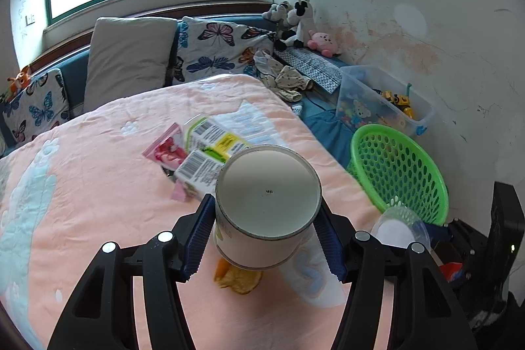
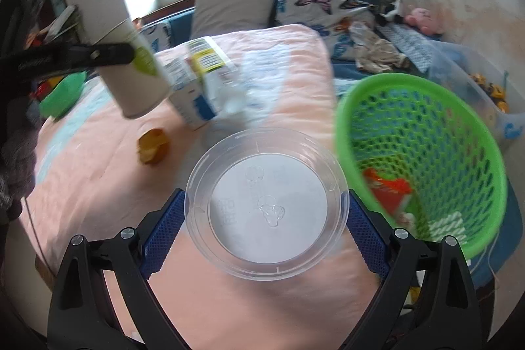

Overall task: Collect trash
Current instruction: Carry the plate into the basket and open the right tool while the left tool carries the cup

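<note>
My left gripper is shut on a white paper cup, held above the pink blanket; the cup also shows in the right wrist view. My right gripper is shut on a clear plastic cup, just left of the green mesh basket; that cup shows in the left wrist view. The basket holds a red wrapper. Milk cartons and a pink packet lie on the blanket. An orange peel lies under the paper cup.
Pillows and plush toys line the back of the bed. A clear toy bin stands by the wall behind the basket. Crumpled clothes lie at the blanket's far right. Dark equipment is at the right edge.
</note>
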`<state>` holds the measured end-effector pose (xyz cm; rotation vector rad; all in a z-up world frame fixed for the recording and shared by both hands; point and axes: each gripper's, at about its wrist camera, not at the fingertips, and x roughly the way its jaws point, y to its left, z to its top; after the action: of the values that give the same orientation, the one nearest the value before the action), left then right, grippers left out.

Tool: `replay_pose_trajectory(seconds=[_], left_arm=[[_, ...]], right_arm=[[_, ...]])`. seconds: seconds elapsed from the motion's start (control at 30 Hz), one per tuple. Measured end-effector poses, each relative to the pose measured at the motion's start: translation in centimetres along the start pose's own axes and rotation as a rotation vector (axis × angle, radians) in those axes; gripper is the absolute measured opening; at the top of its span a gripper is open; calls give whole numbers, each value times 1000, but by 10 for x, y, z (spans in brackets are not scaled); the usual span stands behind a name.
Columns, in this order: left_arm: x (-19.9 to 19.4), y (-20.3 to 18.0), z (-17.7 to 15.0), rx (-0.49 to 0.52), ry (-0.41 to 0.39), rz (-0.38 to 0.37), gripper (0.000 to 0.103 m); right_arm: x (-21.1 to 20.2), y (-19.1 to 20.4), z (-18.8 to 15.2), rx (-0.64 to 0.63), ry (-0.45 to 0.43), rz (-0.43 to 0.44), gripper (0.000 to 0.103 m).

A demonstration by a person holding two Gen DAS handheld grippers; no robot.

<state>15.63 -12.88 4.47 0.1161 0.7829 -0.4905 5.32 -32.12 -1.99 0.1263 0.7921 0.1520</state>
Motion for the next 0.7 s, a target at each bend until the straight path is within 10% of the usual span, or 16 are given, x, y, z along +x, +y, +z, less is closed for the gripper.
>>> replay_pose_trajectory(seconds=[0.7], left_arm=[[47, -89, 45, 109, 32, -87, 58]], right_arm=[[-2, -132, 3, 202, 2, -200, 94]])
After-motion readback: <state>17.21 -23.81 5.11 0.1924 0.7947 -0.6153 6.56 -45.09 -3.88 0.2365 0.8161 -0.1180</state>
